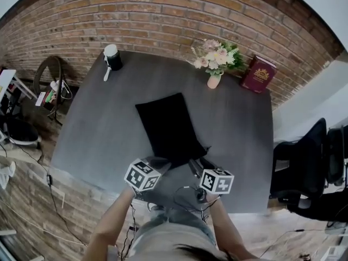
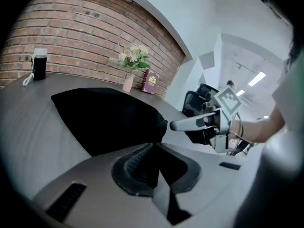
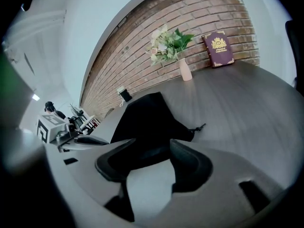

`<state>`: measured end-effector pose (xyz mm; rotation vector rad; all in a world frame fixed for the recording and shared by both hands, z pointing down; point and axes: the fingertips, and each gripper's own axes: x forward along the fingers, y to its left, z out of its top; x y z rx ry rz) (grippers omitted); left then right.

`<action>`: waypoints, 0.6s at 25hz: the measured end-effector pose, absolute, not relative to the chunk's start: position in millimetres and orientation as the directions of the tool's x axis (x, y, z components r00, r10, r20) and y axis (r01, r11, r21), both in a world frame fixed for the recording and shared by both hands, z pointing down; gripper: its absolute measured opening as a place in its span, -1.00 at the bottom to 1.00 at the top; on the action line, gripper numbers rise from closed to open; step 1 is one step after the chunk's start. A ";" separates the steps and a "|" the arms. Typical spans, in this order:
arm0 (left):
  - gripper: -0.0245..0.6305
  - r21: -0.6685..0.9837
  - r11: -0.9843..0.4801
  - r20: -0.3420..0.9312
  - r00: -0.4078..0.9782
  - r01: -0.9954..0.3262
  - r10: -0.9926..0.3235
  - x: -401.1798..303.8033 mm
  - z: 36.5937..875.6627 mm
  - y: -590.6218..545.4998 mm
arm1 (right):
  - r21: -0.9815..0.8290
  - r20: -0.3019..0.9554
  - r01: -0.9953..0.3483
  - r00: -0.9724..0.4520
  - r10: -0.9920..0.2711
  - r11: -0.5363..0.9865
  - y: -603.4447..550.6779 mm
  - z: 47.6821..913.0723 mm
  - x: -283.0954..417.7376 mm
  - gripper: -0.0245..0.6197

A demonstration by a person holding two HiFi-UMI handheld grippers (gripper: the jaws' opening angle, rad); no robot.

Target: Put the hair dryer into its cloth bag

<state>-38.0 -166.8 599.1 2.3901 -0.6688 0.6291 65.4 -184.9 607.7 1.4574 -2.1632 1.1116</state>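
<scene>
Left gripper view shows the left gripper (image 2: 154,146) with its jaws drawn together, their tips right at the near edge of the bag (image 2: 107,118). Black cloth against dark pads makes it impossible to tell whether a fold is nipped between them.

In the right gripper view, the right gripper (image 3: 152,144) has its jaws wide apart and holds nothing. The bag's near end lies just ahead of its tips, and a cord end (image 3: 199,126) pokes out to the right.

The bag lies on the table (image 1: 92,140), stretching away from both tools, and the cloth hides whatever it holds.

Far beyond the tips, a red book (image 1: 259,74) leans on the brick wall. It has a gold crest, but its lettering is too small to read. A vase (image 1: 214,81) of flowers stands just left of it. Far ahead and to the left sits a small black thing (image 1: 112,57) with a white top and strap, too small to identify.

The only print near the tools is the square markers on each cube. The person's arms are cut off at the head view's lower edge.
</scene>
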 end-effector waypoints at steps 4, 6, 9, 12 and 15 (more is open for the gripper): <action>-0.87 0.360 -0.723 0.606 0.737 -0.590 -0.299 -36.8 611.4 -163.4 | -0.419 0.630 -0.897 -0.399 -0.666 0.141 -170.1 605.6 86.5 -0.24; -0.87 0.348 -0.724 0.621 0.725 -0.595 -0.297 -37.8 616.4 -161.4 | -0.412 0.634 -0.903 -0.380 -0.674 0.122 -162.0 605.3 95.7 -0.24; -0.87 0.329 -0.722 0.642 0.705 -0.609 -0.302 -42.4 623.2 -158.8 | -0.396 0.638 -0.913 -0.354 -0.684 0.102 -150.8 605.1 105.9 -0.26; -0.87 0.317 -0.717 0.645 0.695 -0.621 -0.316 -46.9 625.2 -156.1 | -0.368 0.640 -0.925 -0.325 -0.697 0.094 -142.6 602.4 113.2 -0.29; -0.86 0.319 -0.710 0.619 0.705 -0.628 -0.346 -46.8 620.9 -152.3 | -0.350 0.631 -0.932 -0.308 -0.712 0.093 -138.0 597.1 116.9 -0.31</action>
